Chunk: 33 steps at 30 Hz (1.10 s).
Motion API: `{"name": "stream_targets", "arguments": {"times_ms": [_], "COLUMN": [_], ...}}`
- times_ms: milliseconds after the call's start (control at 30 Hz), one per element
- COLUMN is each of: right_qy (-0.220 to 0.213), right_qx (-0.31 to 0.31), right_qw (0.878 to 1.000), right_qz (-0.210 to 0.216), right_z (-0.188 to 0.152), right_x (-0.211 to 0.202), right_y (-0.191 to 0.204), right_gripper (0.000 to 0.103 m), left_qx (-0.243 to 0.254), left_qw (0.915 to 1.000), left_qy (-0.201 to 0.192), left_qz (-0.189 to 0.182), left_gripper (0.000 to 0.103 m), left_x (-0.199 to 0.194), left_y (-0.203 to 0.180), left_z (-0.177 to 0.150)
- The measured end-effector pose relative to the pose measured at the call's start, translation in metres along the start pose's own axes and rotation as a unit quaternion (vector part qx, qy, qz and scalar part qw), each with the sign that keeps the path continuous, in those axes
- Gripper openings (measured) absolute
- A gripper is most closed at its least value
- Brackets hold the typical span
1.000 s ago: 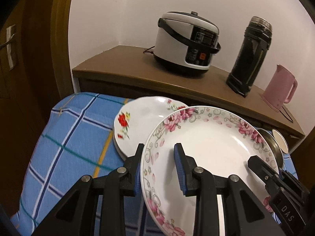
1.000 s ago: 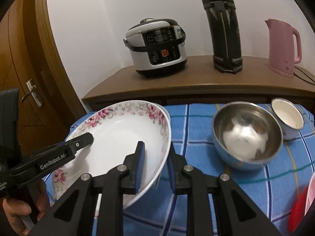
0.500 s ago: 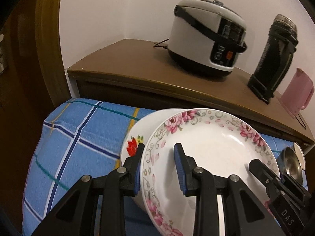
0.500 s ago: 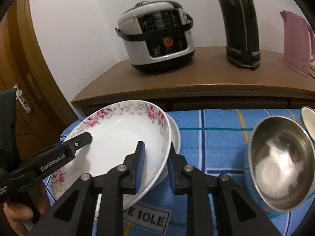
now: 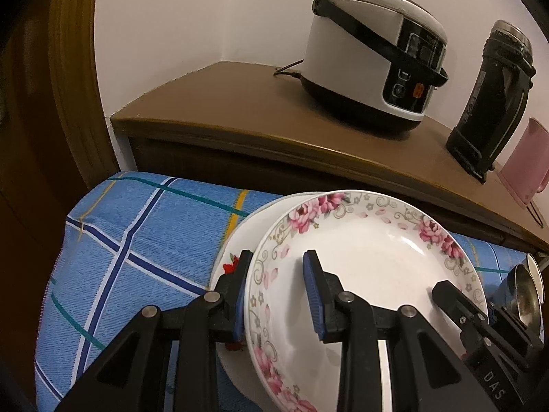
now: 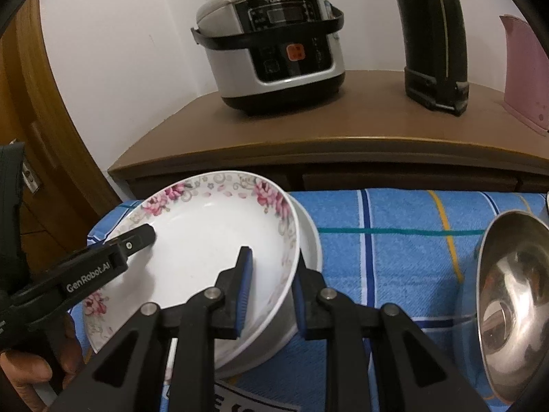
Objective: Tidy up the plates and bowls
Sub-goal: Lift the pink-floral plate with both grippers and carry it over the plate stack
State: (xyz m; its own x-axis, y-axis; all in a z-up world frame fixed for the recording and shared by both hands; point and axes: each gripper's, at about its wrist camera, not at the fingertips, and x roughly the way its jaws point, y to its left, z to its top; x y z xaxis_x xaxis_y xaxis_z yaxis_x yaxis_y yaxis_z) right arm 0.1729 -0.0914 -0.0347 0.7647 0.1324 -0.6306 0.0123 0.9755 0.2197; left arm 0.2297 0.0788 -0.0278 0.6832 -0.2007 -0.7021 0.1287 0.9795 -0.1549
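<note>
A white plate with pink flowers on its rim (image 5: 370, 261) (image 6: 206, 237) is held from both sides. My left gripper (image 5: 276, 292) is shut on its left rim, one pad under and one pad inside. My right gripper (image 6: 271, 286) is shut on its right rim in the same way. The plate lies over a white plate with a red flower (image 5: 233, 240) (image 6: 310, 240) and covers most of it. Whether the two plates touch I cannot tell. A steel bowl (image 6: 514, 309) (image 5: 525, 295) stands to the right.
A blue checked cloth (image 5: 137, 240) covers the table. Behind it a brown cabinet (image 6: 343, 130) carries a rice cooker (image 6: 274, 41), a black flask (image 6: 432, 34) and a pink kettle (image 6: 525, 72). A wooden door frame (image 5: 75, 86) stands at the left. A hand (image 6: 24, 370) grips the left tool.
Both grippers carried the flowered plate leftward and down until it covers most of the red-flower plate. The steel bowl slid toward the right edge of both views.
</note>
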Motion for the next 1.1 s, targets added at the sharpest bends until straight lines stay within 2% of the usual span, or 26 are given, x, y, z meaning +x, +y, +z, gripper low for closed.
{"name": "stream_targets", "arguments": {"times_ms": [200, 467, 800, 1100], "right_qy": [-0.006, -0.012, -0.015, -0.021], "right_qx": [-0.003, -0.023, -0.034, -0.045], "right_qw": [1.000, 0.999, 0.999, 0.998], "right_qz": [-0.004, -0.024, -0.027, -0.031], "right_z": [0.001, -0.001, -0.001, -0.002], "right_x": [0.003, 0.002, 0.002, 0.001], "right_y": [-0.001, 0.006, 0.006, 0.010], "right_gripper": [0.022, 0.026, 0.026, 0.025], "left_qx": [-0.001, 0.021, 0.042, 0.044], "left_qw": [1.0000, 0.9993, 0.9977, 0.9975], "left_qy": [-0.006, -0.017, -0.025, -0.029], "left_qz": [0.001, 0.027, 0.046, 0.048], "left_gripper": [0.032, 0.032, 0.033, 0.033], "left_x": [0.002, 0.004, 0.005, 0.004], "left_y": [0.000, -0.008, -0.012, -0.013], "left_z": [0.001, 0.000, -0.002, 0.000]}}
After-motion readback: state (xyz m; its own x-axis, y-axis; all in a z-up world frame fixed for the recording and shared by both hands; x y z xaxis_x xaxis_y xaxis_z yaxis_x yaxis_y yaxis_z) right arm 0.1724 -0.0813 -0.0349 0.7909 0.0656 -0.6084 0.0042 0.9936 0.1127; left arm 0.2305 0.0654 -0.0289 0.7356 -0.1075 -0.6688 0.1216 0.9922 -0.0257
